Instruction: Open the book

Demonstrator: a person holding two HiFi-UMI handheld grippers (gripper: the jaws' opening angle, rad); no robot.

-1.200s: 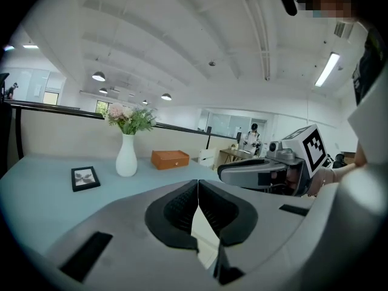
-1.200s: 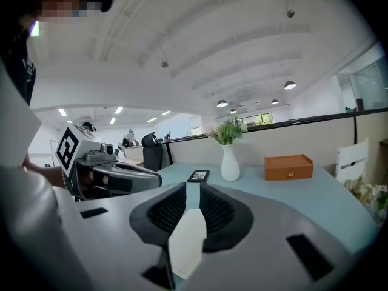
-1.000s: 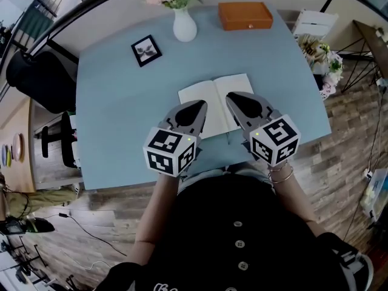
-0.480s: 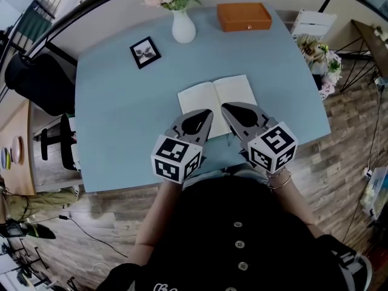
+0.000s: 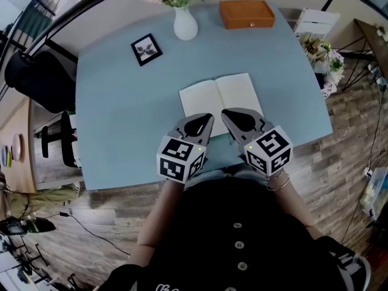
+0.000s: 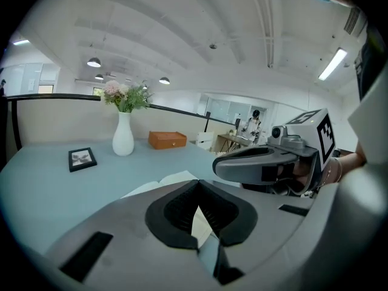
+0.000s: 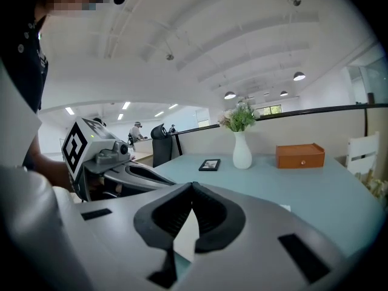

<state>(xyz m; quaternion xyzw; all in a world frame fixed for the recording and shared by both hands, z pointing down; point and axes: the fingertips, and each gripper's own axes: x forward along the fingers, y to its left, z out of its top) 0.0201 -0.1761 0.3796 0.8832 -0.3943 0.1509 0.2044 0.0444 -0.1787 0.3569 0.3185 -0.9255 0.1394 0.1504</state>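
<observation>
- The left gripper (image 5: 205, 120) is hovering above the table's near side, its jaws pressed together on nothing.
- The right gripper (image 5: 227, 114) is hanging just beside it, its jaws also together and empty.
- The book (image 5: 219, 96) is lying open on the blue table (image 5: 121, 114), with its near edge under both tips.
- A framed picture (image 5: 146, 49), a white vase (image 5: 185, 26) and a wooden box (image 5: 246, 14) are standing farther back.

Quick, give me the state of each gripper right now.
Left gripper: closed, jaws together at the tips, holding nothing.
Right gripper: closed, jaws together at the tips, holding nothing.
</observation>
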